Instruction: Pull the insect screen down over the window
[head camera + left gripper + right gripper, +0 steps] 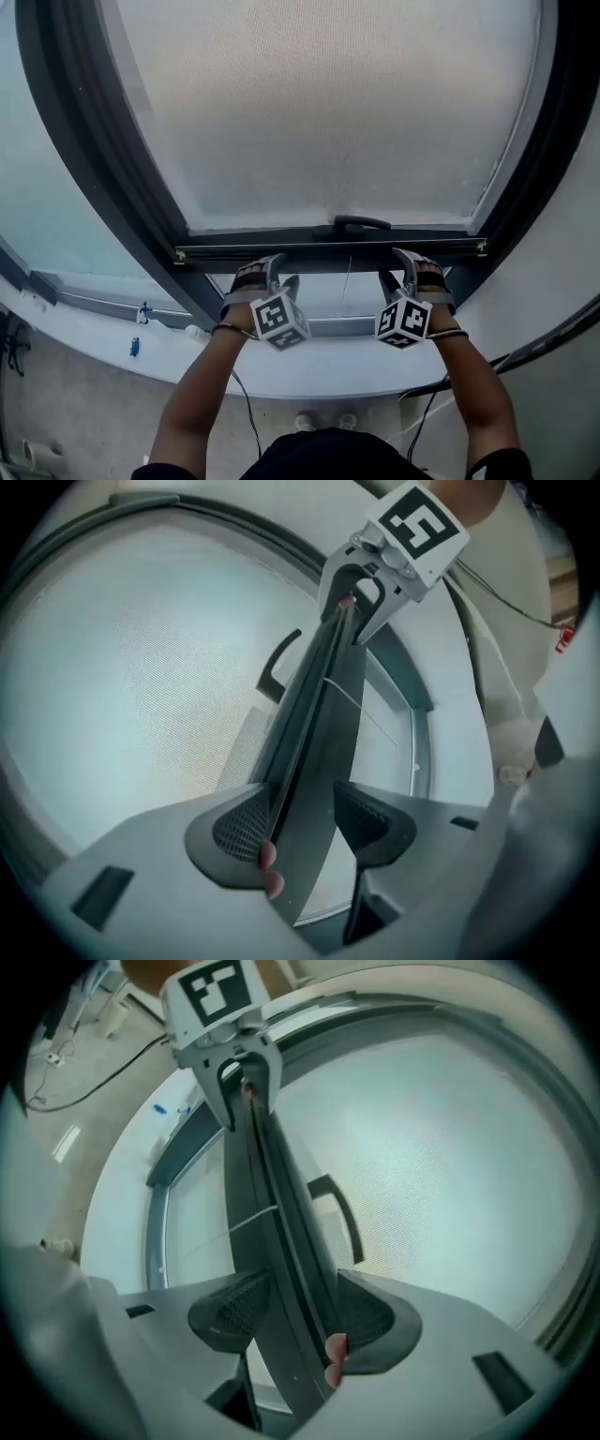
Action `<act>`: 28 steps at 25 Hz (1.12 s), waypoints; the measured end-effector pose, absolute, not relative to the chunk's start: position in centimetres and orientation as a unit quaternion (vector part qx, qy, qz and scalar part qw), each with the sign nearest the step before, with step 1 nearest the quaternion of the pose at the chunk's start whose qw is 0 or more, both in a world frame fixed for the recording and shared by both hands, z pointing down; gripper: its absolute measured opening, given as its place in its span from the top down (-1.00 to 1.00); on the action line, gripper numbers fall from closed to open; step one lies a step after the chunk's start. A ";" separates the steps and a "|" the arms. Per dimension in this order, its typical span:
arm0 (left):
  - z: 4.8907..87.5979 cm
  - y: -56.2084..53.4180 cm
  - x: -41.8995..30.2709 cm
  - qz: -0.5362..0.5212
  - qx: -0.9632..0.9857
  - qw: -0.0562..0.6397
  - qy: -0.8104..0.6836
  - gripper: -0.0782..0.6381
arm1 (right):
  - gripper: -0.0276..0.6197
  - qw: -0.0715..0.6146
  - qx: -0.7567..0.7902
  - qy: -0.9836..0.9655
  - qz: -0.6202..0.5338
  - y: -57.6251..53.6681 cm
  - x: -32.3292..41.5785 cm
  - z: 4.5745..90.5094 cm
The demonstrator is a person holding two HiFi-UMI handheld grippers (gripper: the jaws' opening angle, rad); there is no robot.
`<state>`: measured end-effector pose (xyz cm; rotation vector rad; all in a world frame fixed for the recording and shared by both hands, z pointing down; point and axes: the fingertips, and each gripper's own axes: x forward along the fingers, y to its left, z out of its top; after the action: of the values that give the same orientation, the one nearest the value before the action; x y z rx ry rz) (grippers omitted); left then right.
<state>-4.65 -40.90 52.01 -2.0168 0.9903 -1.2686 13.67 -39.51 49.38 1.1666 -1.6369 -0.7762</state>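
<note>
The insect screen (pixel 328 103) is a grey mesh that covers most of the window opening. Its dark bottom bar (pixel 328 251) runs level, with a black handle (pixel 361 224) at its middle and a thin cord (pixel 347 281) hanging below. My left gripper (pixel 278 267) is shut on the bar left of the handle, and my right gripper (pixel 398 265) is shut on it to the right. In the left gripper view the bar (pixel 314 724) runs between the pads (pixel 242 829). The right gripper view shows the bar (pixel 281 1241) between its pads (pixel 367 1316).
The dark window frame (pixel 103 169) slants down both sides of the screen. Below the bar a strip of bare glass (pixel 319 295) shows, then the white sill (pixel 309 375). A small blue object (pixel 134 347) lies on the sill at left, and cables (pixel 427 412) trail across the floor.
</note>
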 end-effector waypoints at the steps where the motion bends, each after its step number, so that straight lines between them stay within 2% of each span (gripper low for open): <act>1: 51.3 -40.3 -4.4 -0.451 -0.763 0.272 0.374 0.17 | 0.20 0.445 0.493 -0.680 -0.311 -38.8 13.2 48.2; 6: 47.2 -37.4 -4.0 -0.300 -0.834 0.202 0.417 0.17 | 0.20 0.329 0.545 -0.735 -0.233 -35.6 10.9 45.3; 7: 46.8 -36.7 -4.1 -0.268 -0.846 0.180 0.423 0.18 | 0.33 0.304 0.561 -0.739 -0.218 -34.9 10.6 44.6; 8: 46.5 -36.0 -4.2 -0.237 -0.857 0.158 0.430 0.23 | 0.41 0.284 0.577 -0.738 -0.204 -34.2 10.3 44.0; 10: 45.8 -34.8 -4.9 -0.182 -0.868 0.117 0.447 0.30 | 0.42 0.252 0.603 -0.735 -0.180 -33.0 9.7 43.1; 12: 45.1 -34.1 -5.8 -0.145 -0.866 0.101 0.468 0.47 | 0.51 0.227 0.611 -0.739 -0.172 -32.3 9.1 43.2; 13: 45.0 -33.8 -6.2 -0.136 -0.862 0.102 0.479 0.53 | 0.52 0.217 0.611 -0.741 -0.175 -31.9 8.8 43.2; 18: 45.0 -32.3 -7.7 -0.107 -0.853 0.101 0.501 0.76 | 0.88 0.169 0.641 -0.732 -0.157 -29.5 8.4 42.8; 24: 44.2 -29.1 -8.5 -0.066 -0.847 0.074 0.522 0.77 | 0.90 0.125 0.653 -0.735 -0.133 -26.3 8.9 42.4; 28: 43.9 -26.1 -9.2 -0.073 -0.838 0.080 0.535 0.77 | 0.90 0.092 0.646 -0.749 -0.113 -22.6 9.6 42.5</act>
<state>-9.22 -26.13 43.86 -2.5058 1.5995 -0.2170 9.56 -22.64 42.49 1.9195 -2.2260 -0.3346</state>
